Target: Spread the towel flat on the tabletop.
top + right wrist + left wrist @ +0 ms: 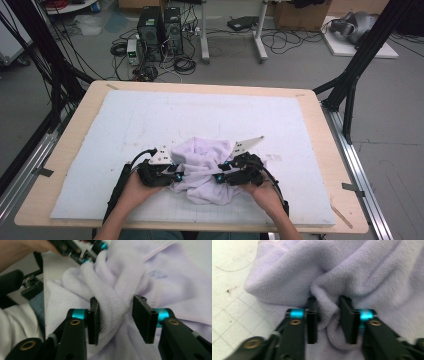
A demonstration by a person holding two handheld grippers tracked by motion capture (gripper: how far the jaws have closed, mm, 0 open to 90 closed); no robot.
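Bunching lilac towel [205, 167] near counter's [70, 165] front edge, you flank it. Left gripper [328, 320] pinches narrow fold on towel's left. Right gripper [115, 318] straddles thicker ridge on right, jaws part-open, grip uncertain.

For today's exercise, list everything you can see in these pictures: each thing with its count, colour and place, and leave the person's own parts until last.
Towel: one, pale lilac, crumpled at the near middle of the mat.
Mat: one, white with a faint grid, covering most of the table.
Table: one, light wood, centre of the high view.
Computer towers: two, black, on the floor beyond the table.
Cables: several, black, on the floor by the towers.
Left gripper: one, black with blue trim, a fold of towel pinched between its fingers.
Right gripper: one, black with blue trim, fingers either side of a towel bunch, grip unclear.
Hands: two, at the near edge, each holding a gripper.
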